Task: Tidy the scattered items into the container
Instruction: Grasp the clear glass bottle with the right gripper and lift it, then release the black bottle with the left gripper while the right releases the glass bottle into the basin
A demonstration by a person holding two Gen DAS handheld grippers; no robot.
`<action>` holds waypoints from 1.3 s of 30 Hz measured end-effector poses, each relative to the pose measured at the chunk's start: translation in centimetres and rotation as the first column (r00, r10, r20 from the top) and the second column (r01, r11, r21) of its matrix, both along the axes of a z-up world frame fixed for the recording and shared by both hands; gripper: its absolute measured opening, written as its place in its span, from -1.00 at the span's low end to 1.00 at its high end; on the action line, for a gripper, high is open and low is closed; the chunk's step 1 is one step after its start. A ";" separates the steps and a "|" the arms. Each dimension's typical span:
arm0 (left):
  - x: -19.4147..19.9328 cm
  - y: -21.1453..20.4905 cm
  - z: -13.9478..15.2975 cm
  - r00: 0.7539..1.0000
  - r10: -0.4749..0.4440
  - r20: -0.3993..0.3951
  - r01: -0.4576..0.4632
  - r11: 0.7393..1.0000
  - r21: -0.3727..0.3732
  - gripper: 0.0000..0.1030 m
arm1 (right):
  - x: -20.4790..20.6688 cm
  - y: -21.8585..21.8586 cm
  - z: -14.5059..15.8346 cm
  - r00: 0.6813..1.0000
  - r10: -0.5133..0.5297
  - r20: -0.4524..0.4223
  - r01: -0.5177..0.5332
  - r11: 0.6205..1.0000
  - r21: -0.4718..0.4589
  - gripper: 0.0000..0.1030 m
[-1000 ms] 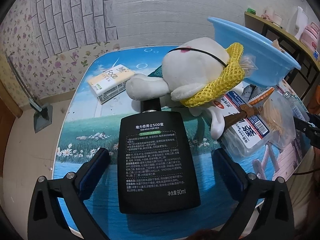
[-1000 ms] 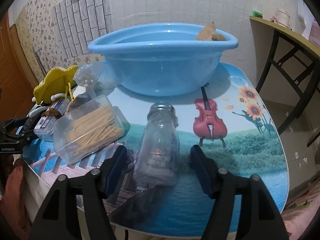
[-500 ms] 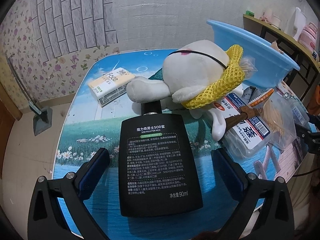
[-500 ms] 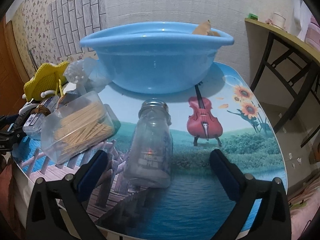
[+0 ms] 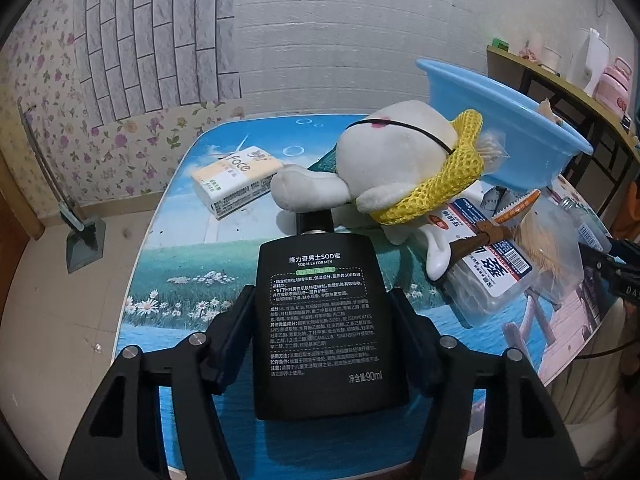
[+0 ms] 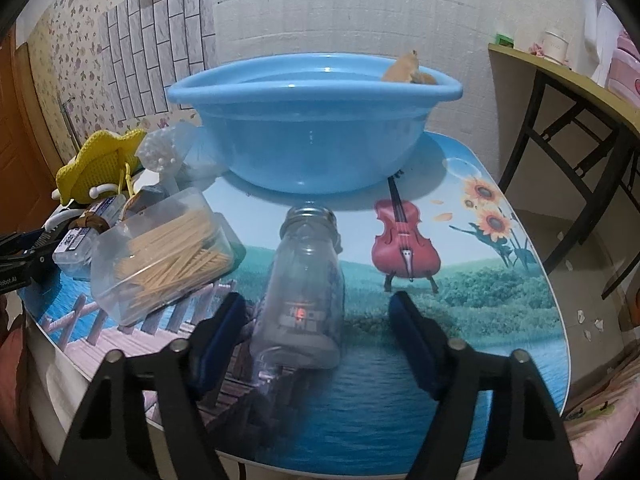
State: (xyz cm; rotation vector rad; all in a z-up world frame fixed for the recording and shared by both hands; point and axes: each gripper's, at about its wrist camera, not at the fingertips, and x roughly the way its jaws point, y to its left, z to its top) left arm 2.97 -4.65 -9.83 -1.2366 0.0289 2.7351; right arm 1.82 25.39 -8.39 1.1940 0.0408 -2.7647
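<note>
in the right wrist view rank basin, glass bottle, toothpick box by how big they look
1. basin, largest, though farthest
2. and 3. glass bottle and toothpick box look alike; the bottle is nearer, so unsure.

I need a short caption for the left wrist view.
Left tongs closing around a black bottle lying before a plush toy.

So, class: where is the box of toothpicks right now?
In the right wrist view the clear toothpick box lies on the table's left side, just left of the glass bottle and in front of the blue basin.
</note>
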 end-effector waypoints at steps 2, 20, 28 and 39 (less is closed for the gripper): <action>0.2 -0.1 0.1 1.000 0.011 0.001 -0.011 1.000 0.001 0.24 | 0.2 0.3 0.2 1.000 -0.006 -0.011 0.006 1.000 -0.012 -0.21; 3.5 -1.4 4.4 0.994 0.073 -0.086 -0.069 0.997 0.045 0.21 | 2.3 -0.9 2.3 0.990 0.094 -0.101 -0.098 0.995 -0.036 -0.23; 4.5 -0.7 9.2 0.976 0.060 -0.207 -0.049 0.997 0.056 0.21 | 2.7 -0.6 3.1 0.987 0.103 -0.120 -0.111 0.992 -0.062 -0.23; 1.9 3.2 12.4 0.966 -0.015 -0.258 0.041 0.995 0.096 0.21 | 4.8 -1.0 7.2 0.955 0.166 -0.244 -0.194 0.976 -0.094 -0.23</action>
